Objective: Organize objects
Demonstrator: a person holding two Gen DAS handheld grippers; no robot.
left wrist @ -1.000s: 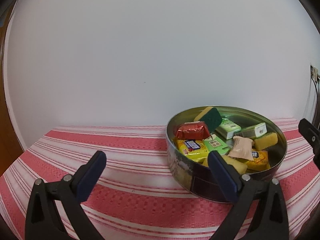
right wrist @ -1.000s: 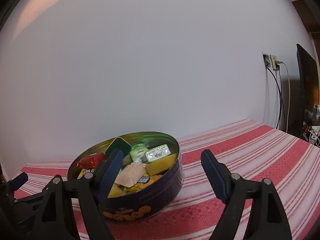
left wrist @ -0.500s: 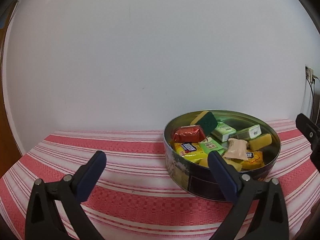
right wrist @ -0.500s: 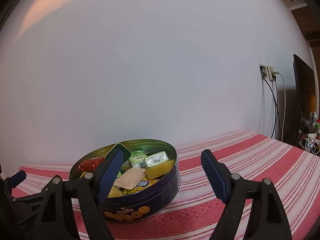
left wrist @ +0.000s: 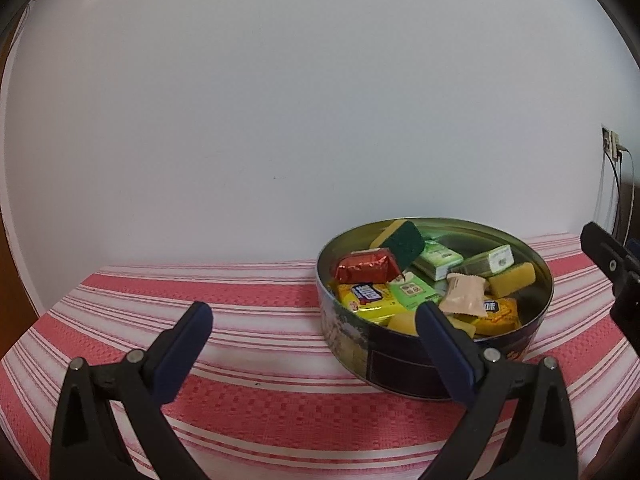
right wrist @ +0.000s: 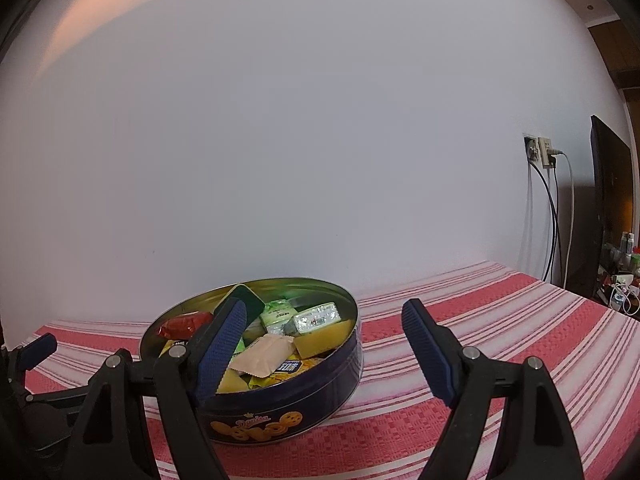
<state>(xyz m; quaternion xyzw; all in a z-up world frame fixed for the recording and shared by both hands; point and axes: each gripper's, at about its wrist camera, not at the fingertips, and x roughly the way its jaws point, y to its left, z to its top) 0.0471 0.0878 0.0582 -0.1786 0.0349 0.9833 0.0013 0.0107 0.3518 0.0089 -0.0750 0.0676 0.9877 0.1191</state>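
A round dark-blue cookie tin [left wrist: 404, 372] [right wrist: 280, 416] stands on the red-and-white striped cloth, full of several wrapped snacks: a red packet [left wrist: 364, 268], a green-and-yellow sponge [left wrist: 402, 238], a beige sachet [left wrist: 464, 298] [right wrist: 264, 354] and yellow packs. My left gripper [left wrist: 314, 318] is open, nothing between its fingers; its right finger overlaps the tin's near wall in this view. My right gripper [right wrist: 324, 322] is open too, held just short of the tin, its left finger in front of the tin's contents. The left gripper's finger [right wrist: 38, 346] shows at that view's left edge.
A plain white wall runs behind the table. At the right are a wall socket [right wrist: 540, 152] with hanging cables, a dark screen [right wrist: 612, 208] and small clutter past the table's edge. The striped cloth [left wrist: 240, 308] stretches left of the tin.
Both views tilted slightly upward, so the tin sits a little lower in each picture. Neither gripper's jaws changed, and nothing in the tin moved.
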